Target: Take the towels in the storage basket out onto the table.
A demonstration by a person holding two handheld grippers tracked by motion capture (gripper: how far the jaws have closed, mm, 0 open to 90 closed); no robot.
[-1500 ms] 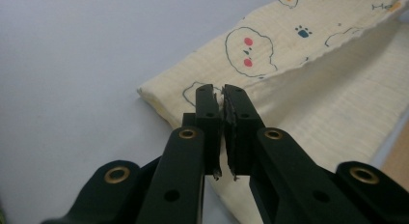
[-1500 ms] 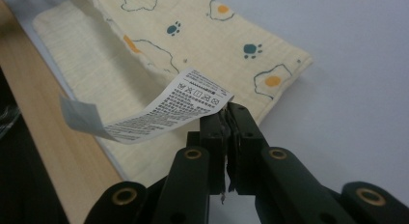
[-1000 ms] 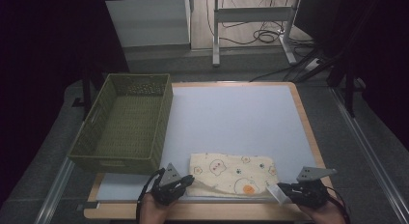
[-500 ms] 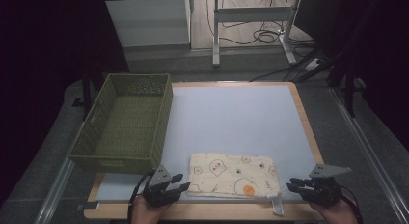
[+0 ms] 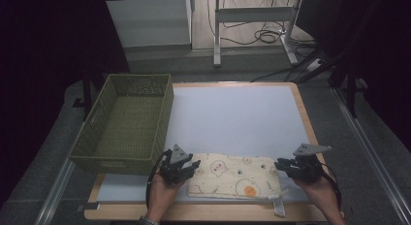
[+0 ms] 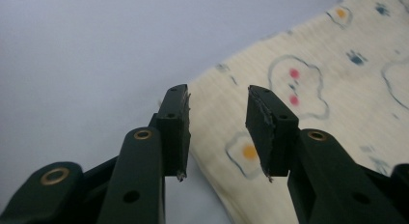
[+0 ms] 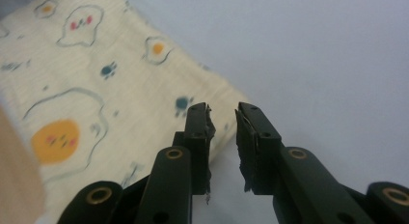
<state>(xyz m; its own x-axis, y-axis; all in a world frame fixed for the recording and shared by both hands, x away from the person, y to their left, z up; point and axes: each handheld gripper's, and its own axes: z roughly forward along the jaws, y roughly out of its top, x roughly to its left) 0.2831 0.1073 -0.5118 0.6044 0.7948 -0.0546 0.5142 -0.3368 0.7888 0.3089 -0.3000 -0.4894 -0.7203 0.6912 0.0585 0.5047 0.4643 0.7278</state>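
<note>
A cream cloth [image 5: 235, 179] printed with cartoon faces and fried eggs lies folded flat near the table's front edge. My left gripper [image 5: 194, 166] sits at its left end. In the left gripper view the cloth [image 6: 299, 89] lies under and beyond my left gripper [image 6: 217, 96]. Its jaws have just been opening from shut, then narrowing slightly, and stand apart with nothing between them. My right gripper [image 5: 280, 166] sits at the cloth's right end. In the right gripper view my right gripper [image 7: 223, 110] hovers over the cloth's edge [image 7: 120, 89], narrowly open and holding nothing.
A green woven basket [image 5: 121, 123] stands on the table's left side, close to my left hand. The white mat [image 5: 232, 113] stretches behind the cloth. A small tag [image 5: 278, 205] pokes from the cloth's front right corner near the wooden edge.
The cloth's rumpled top layer has settled flat. Both grippers drew outward from the cloth ends, then moved away from the person and slightly inward to the cloth's far corners.
</note>
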